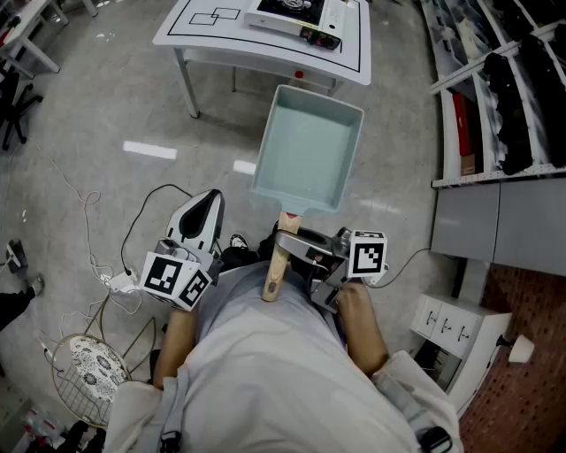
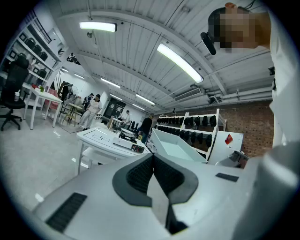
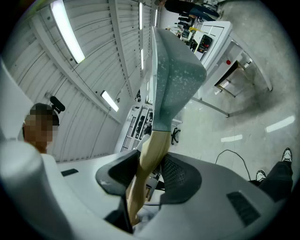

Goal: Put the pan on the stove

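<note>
From the head view we hold the pan (image 1: 309,150) by its wooden handle (image 1: 276,265) in the right gripper (image 1: 294,241), above the floor (image 1: 97,106) and well short of the desk (image 1: 177,40) carrying the stove (image 1: 296,16). The left gripper view shows our left gripper (image 2: 153,178) with jaws together and empty. The right gripper view shows the jaws clamped on the handle.

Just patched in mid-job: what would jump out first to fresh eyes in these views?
The pale green rectangular pan fills the centre of the head view, held in the air above the floor by its wooden handle, which the right gripper clamps between its jaws. Ahead, at the top, the stove sits on a white table. The left gripper is empty, jaws together.
</note>
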`<state>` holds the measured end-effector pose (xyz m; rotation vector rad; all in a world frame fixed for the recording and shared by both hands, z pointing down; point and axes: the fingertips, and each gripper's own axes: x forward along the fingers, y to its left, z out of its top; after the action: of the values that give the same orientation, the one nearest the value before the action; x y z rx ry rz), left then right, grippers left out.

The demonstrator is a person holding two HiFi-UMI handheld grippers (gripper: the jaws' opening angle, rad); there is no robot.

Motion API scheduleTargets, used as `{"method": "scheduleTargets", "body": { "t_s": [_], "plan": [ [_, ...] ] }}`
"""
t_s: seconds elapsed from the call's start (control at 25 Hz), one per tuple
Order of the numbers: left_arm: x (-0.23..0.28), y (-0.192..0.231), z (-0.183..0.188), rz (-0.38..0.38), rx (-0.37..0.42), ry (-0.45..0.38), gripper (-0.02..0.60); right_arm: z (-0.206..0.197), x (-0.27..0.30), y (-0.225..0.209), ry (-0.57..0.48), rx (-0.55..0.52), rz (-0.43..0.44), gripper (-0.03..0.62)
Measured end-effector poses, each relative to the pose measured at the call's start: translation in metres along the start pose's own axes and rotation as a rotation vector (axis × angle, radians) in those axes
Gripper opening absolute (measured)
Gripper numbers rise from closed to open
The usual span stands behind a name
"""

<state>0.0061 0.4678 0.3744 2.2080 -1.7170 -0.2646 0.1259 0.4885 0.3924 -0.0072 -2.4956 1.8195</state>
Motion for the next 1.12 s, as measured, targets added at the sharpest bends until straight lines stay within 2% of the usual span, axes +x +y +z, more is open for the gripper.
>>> {"method": "scheduleTargets", "body": {
  "t_s": [0.36, 0.68, 1.12],
  "plan": [
    [-0.001, -0.003, 0.0, -0.009, -0.002, 0.039, 0.008, -0.004, 0.002, -0.002, 0.02, 0.0, -0.018, 0.158],
    [0.015, -0.002, -0.004, 0.0, 0.017, 0.059, 0.008, 0.008, 0.0, -0.002, 0.047, -0.049, 0.019, 0.16],
    [0.123, 0.023, 0.026, 0.014, 0.039, 0.068, 0.008, 0.112, 0.001, -0.027, 0.092, -0.092, -0.007, 0.163]
  ]
}}
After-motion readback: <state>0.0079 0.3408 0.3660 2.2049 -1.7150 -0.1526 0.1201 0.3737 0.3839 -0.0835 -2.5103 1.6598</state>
